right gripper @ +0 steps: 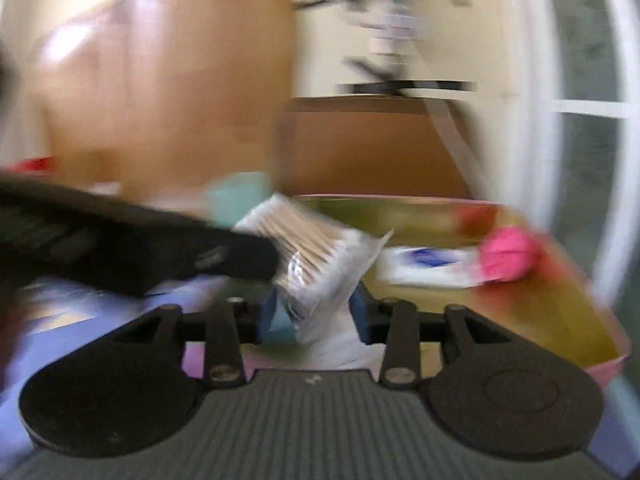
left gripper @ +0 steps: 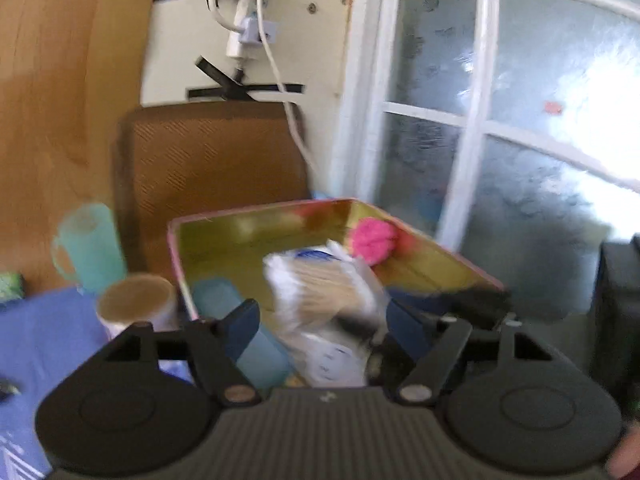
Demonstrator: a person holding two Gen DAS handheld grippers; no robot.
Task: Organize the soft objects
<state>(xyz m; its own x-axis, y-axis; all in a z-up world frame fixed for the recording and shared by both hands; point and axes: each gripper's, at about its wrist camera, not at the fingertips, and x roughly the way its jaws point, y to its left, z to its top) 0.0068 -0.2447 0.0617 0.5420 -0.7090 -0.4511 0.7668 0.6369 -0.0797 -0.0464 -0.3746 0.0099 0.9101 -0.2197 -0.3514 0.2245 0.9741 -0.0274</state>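
**Handling a crinkly packet of cotton swabs above the tray**

Holding the cotton swab packet (right gripper: 316,256) by its lower, empty plastic end, the right gripper (right gripper: 314,312) has its blue fingers (right gripper: 362,312) drawn close on the film, with the bundle of wooden sticks standing up and tilted above them. The packet hangs just in front of the near edge of the tray (right gripper: 560,320), not yet inside it. The left gripper (left gripper: 320,320) stands wide open, its fingers (left gripper: 244,330) on either side of the same packet (left gripper: 320,280) — whether either pad touches the film I cannot tell, since both views are smeared.

The packet looks very light. Its wrapper is thin, slick and crumples easily, so a grip on loose film alone could slip or let the stiff stick bundle swing. A surer hold is probably across the middle of the bundle, where the sticks give the jaws something firm.

Inside the tray lie a pink pom-pom (left gripper: 372,240) near the far right wall and a flat white-and-blue packet (right gripper: 428,266) — both soft and already placed.
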